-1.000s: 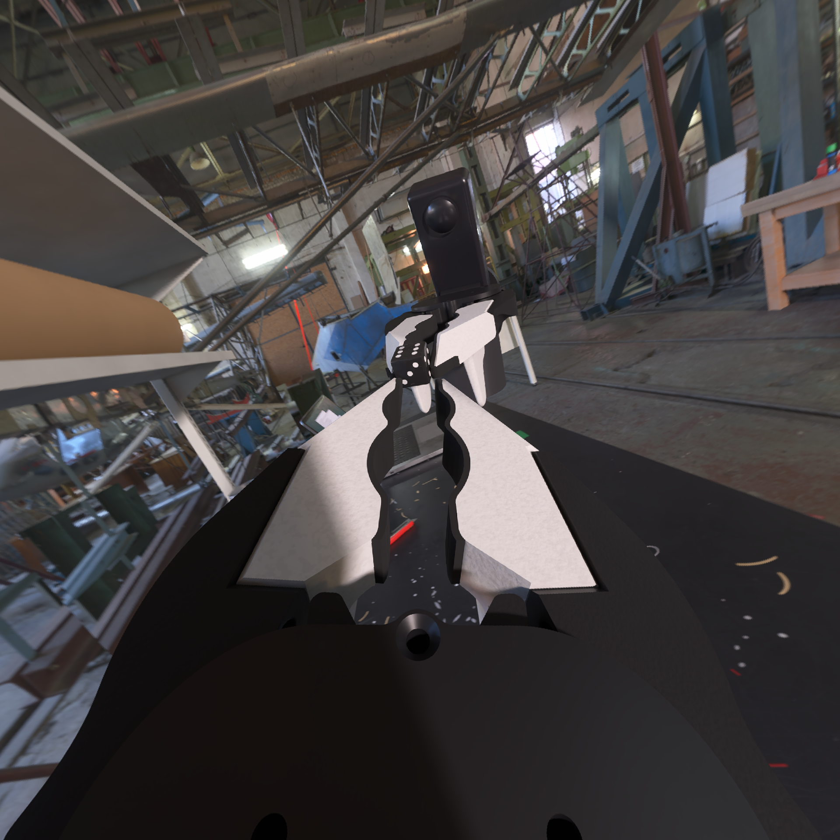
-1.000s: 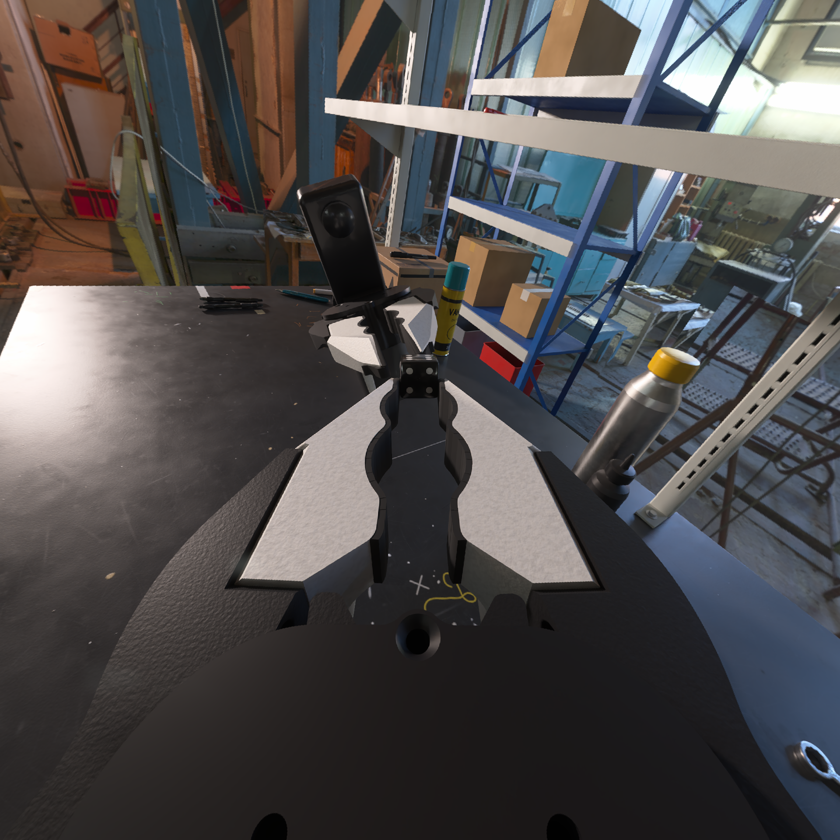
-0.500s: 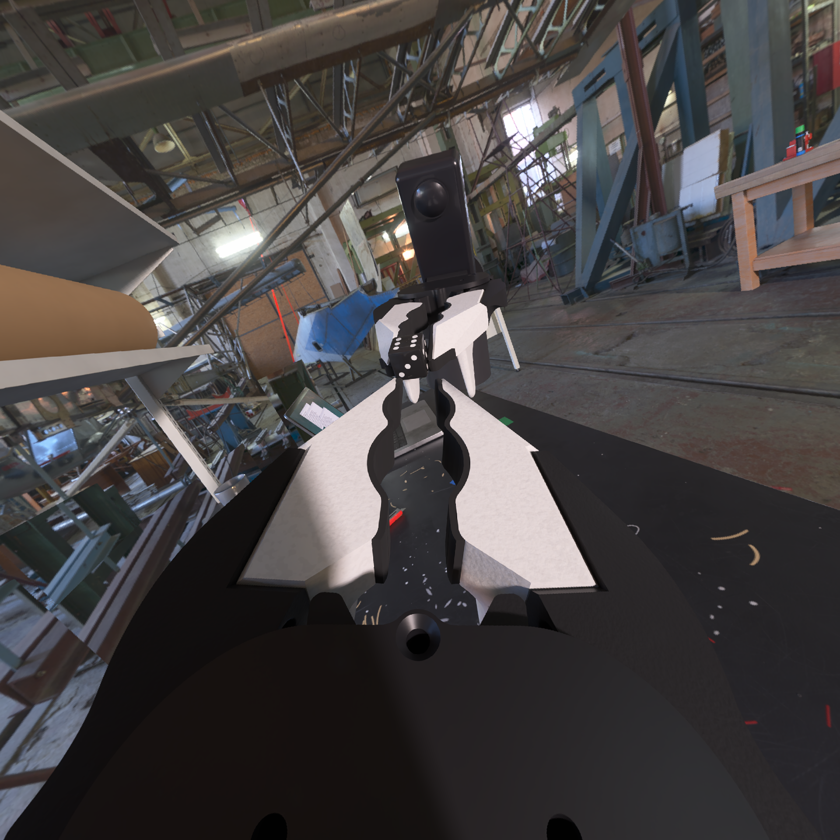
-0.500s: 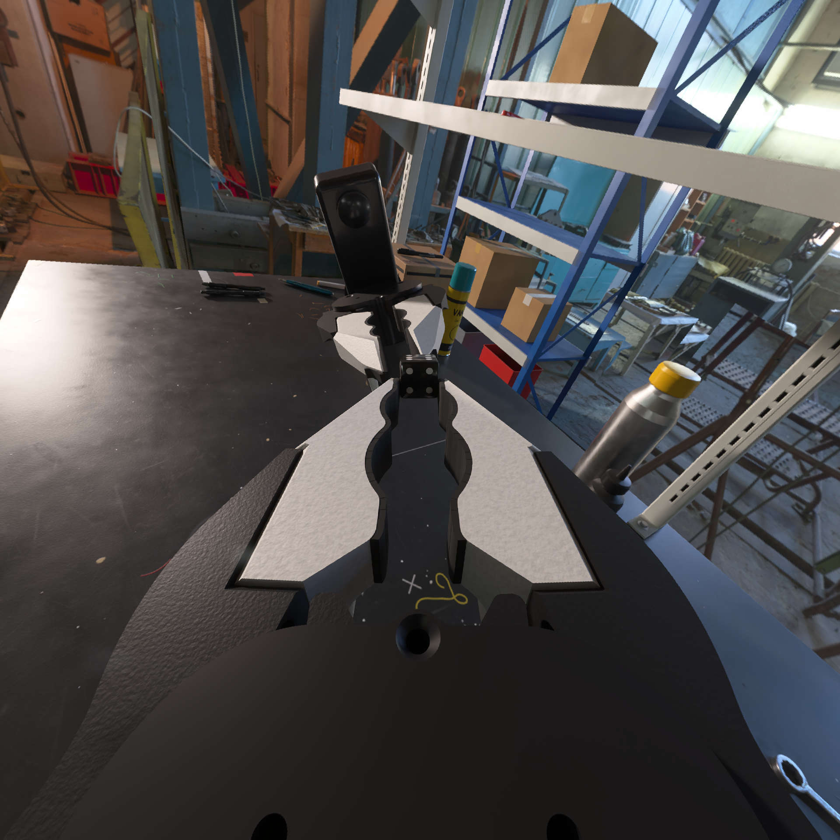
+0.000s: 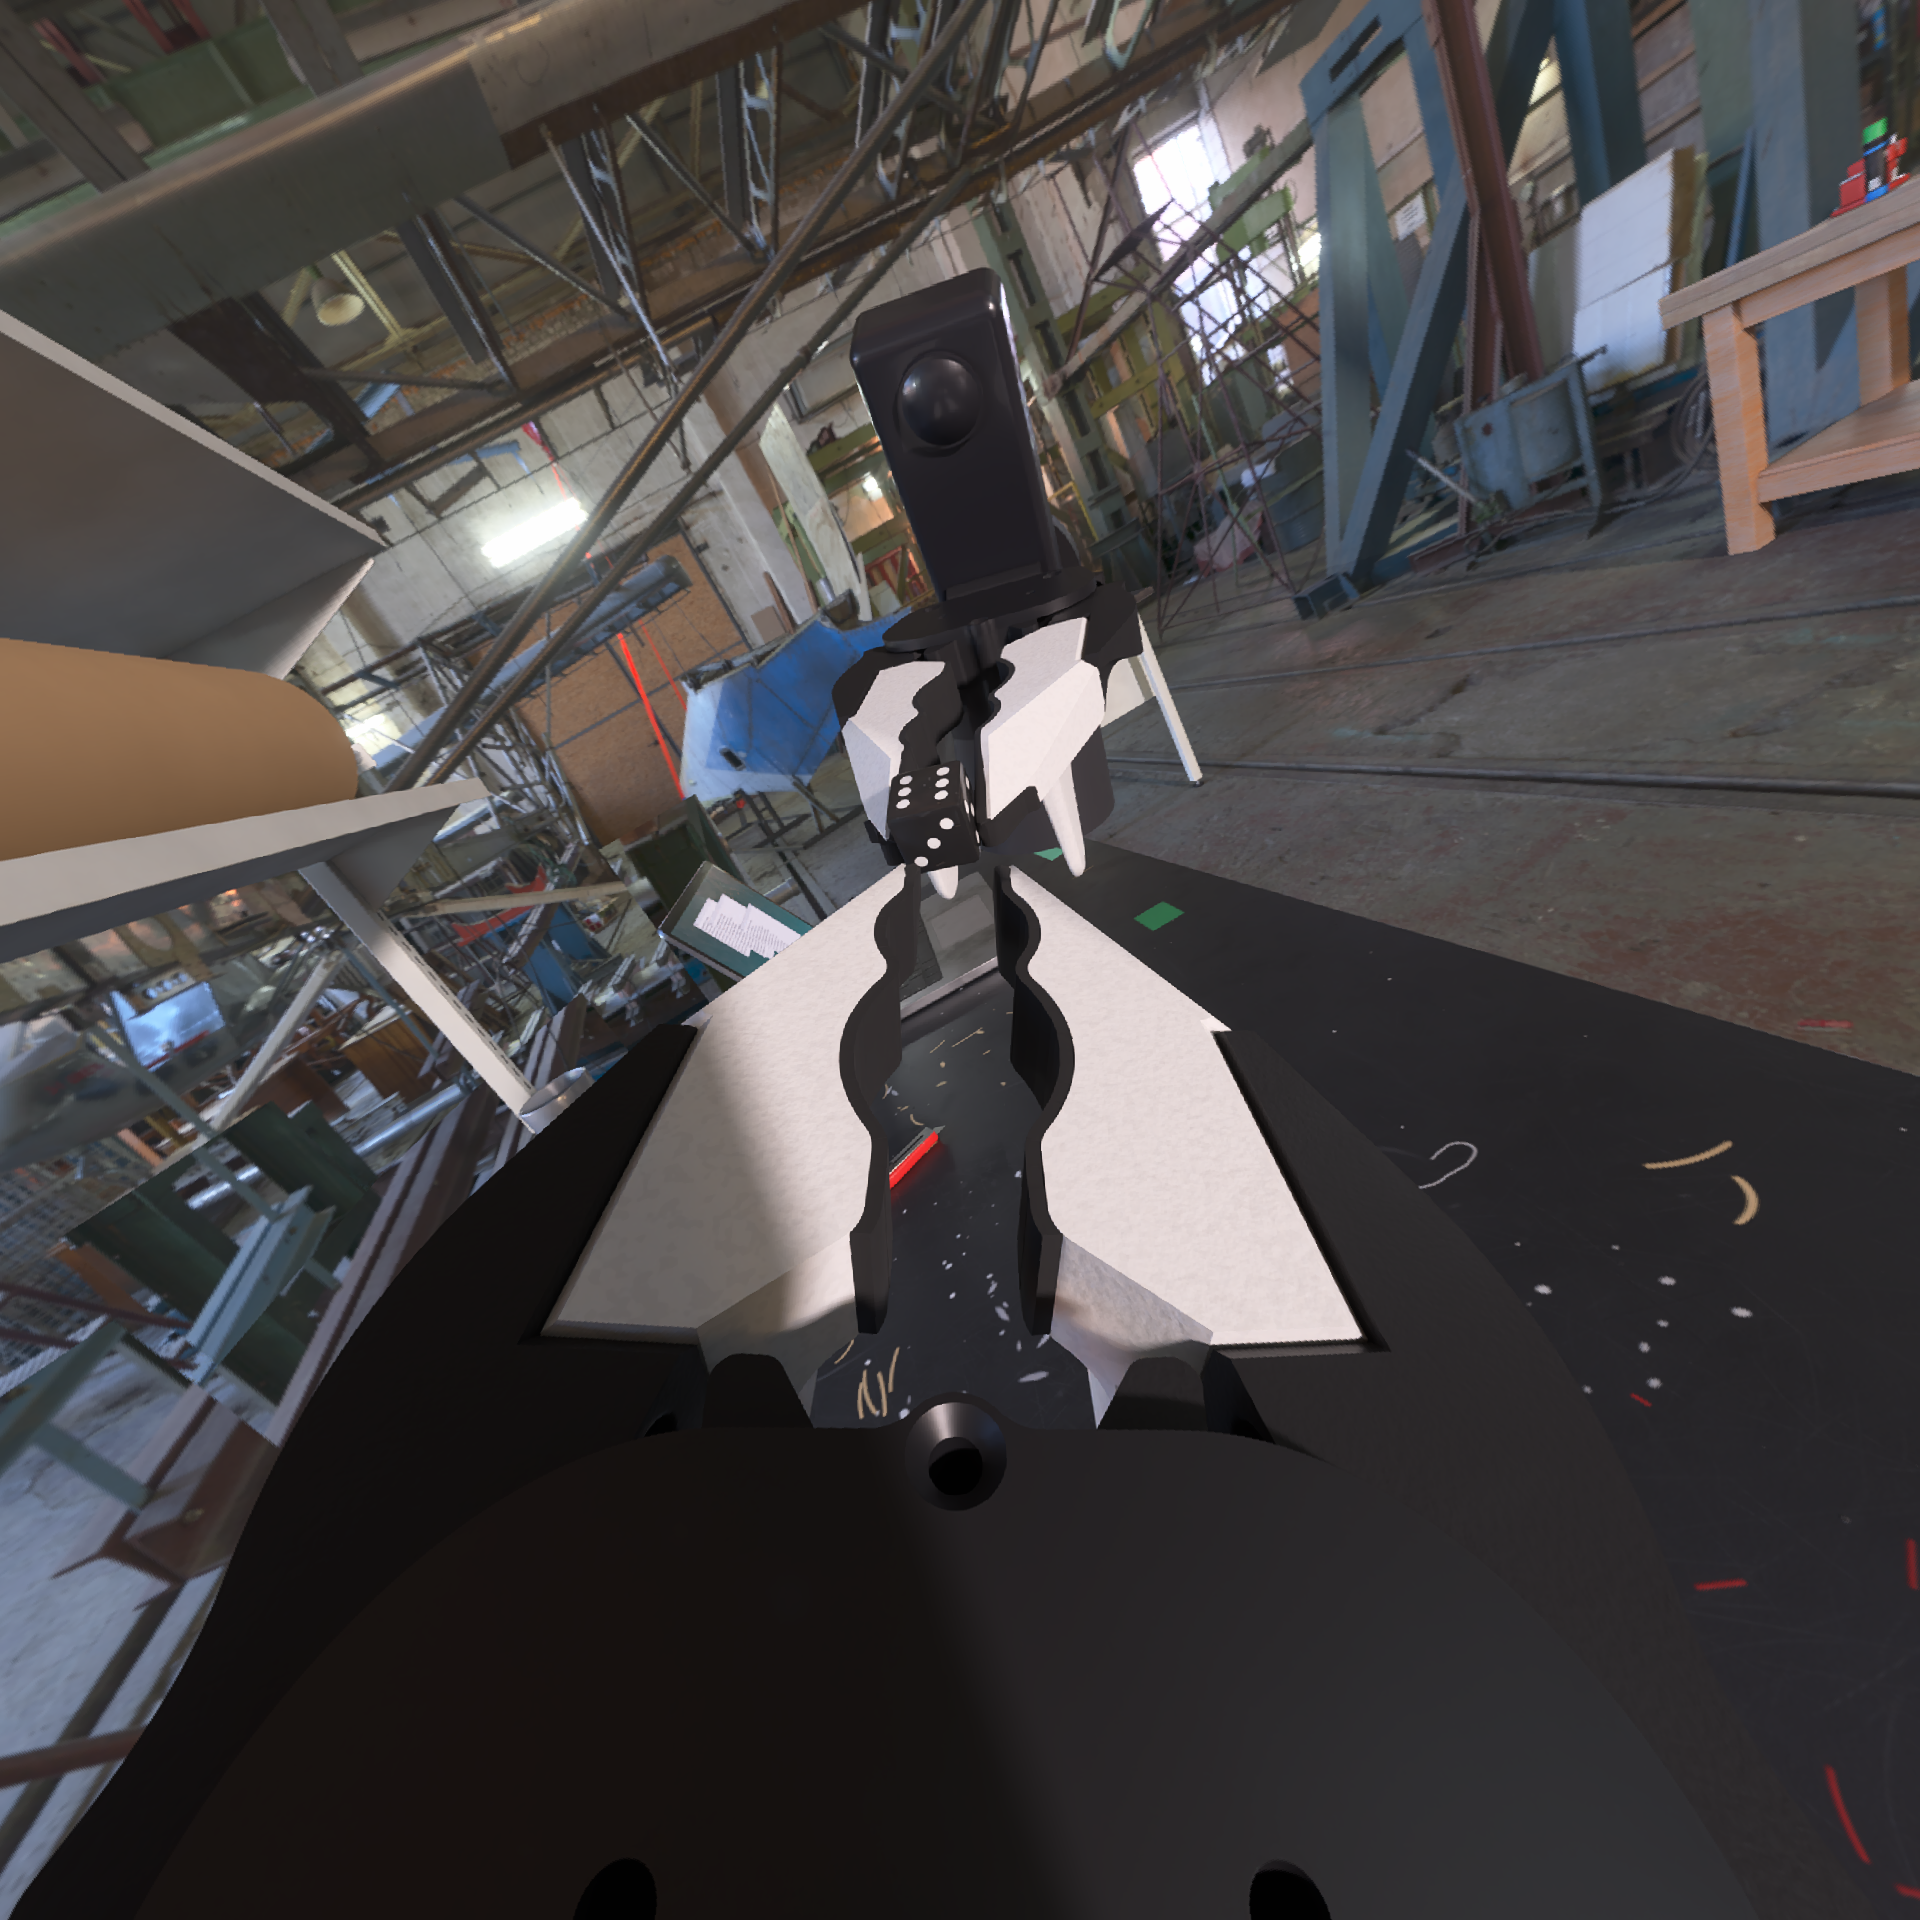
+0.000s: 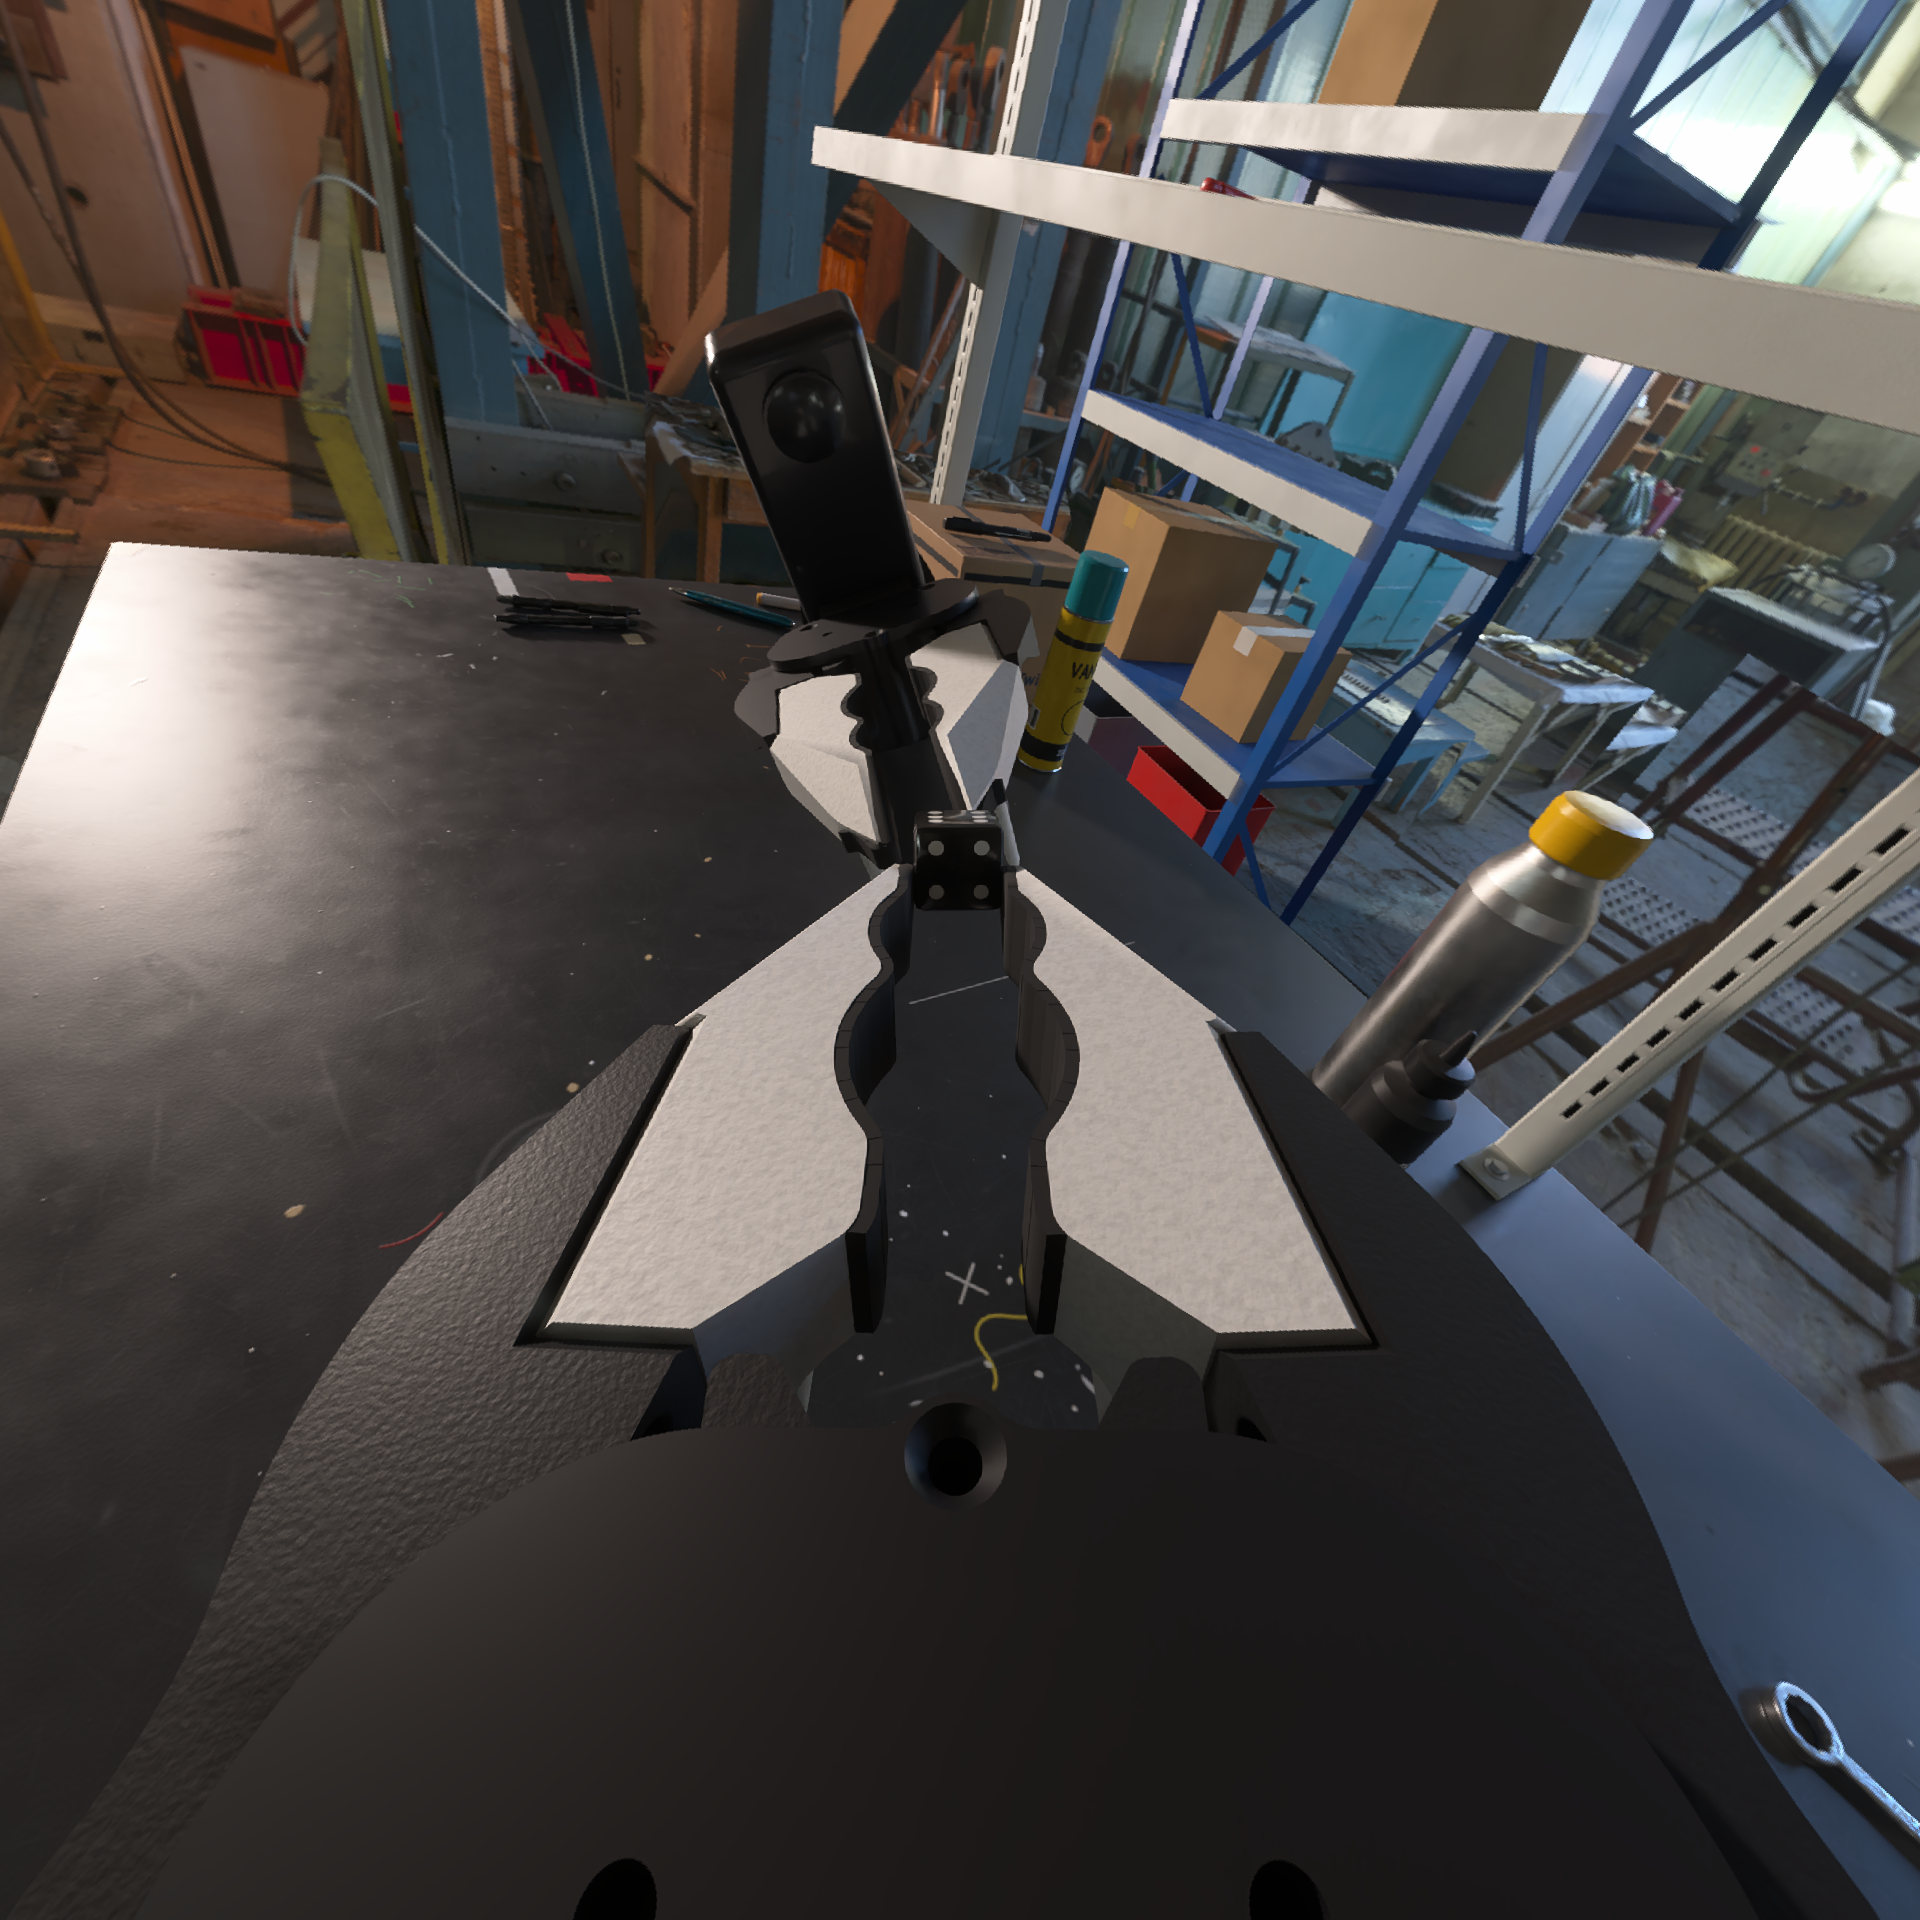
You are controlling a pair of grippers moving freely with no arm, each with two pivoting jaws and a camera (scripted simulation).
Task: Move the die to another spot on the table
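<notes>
The die (image 6: 956,864) is black with white pips. My right gripper (image 6: 956,883) is shut on it at the fingertips and holds it in the air above the black table (image 6: 312,883). My left gripper (image 5: 953,883) faces the right one tip to tip. Its jaws stand a narrow way apart with nothing between them, and its tips are just short of the die (image 5: 935,816). In the left wrist view the die shows tilted between the far right gripper's fingers.
A silver bottle with a yellow cap (image 6: 1475,956), a small black bottle (image 6: 1418,1091) and a yellow spray can (image 6: 1070,665) stand along the table's right edge. A wrench (image 6: 1839,1766) lies near right. Pens (image 6: 571,613) lie at the far edge. A shelf rack (image 6: 1351,249) stands beyond the right edge.
The right gripper keeps its hold on the die. Both grippers have shifted a little together, and the left gripper now leans more to the left in the right wrist view.
</notes>
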